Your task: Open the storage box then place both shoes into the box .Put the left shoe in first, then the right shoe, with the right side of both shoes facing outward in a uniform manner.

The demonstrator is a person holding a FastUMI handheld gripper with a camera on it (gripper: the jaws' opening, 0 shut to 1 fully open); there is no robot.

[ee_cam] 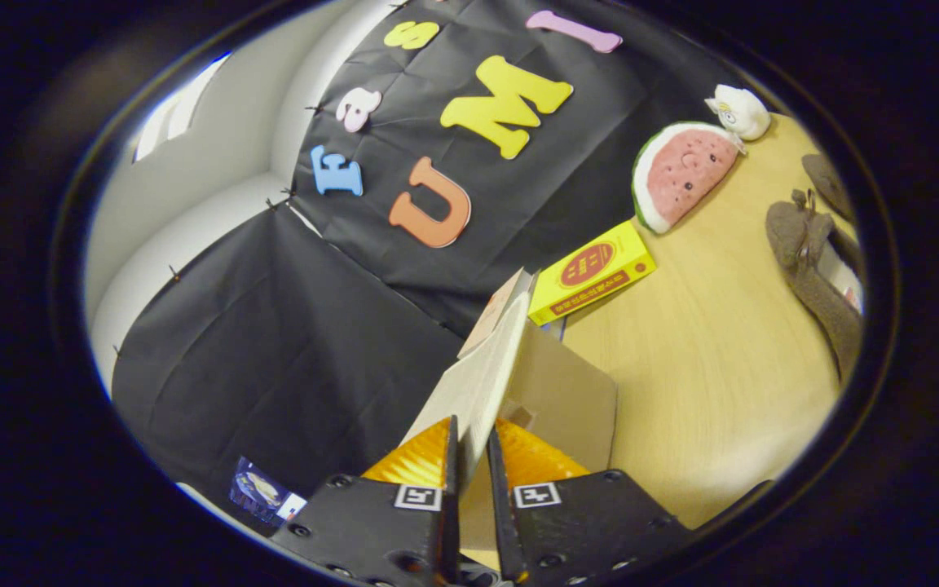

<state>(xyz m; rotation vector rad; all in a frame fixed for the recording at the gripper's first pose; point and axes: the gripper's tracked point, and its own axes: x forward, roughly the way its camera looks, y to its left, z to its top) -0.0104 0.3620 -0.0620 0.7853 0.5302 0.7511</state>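
So the tongs [469,444] are pinching the lid [478,379] of the storage box [567,395] right now, both fingers [421,456] pressing on the pale flap from either side with only the thin edge of it between them, so they're sitting really narrow. The lid is standing up edge-on and running away from the fingertips, tilted along with the whole view, which is leaning hard to one side. The brown cardboard body of the box is sitting just beyond the fingers and right beside the raised lid, resting on the light wooden counter [706,342]; I can't tell what's inside it from this angle. Just past the far end of the lid a yellow packet [592,273] with a red round mark is lying flat on the counter, close to the box's far corner. Further along, a watermelon slice plush [681,171] is leaning near the black cloth wall [290,342], and a small white plush toy [738,110] is sitting right next to it at the counter's back. The two shoes [816,269], grey-brown and fuzzy looking, are lying out on the counter well apart from the box, still outside it, one partly behind the other. Which is the left and which the right I honestly can't tell.
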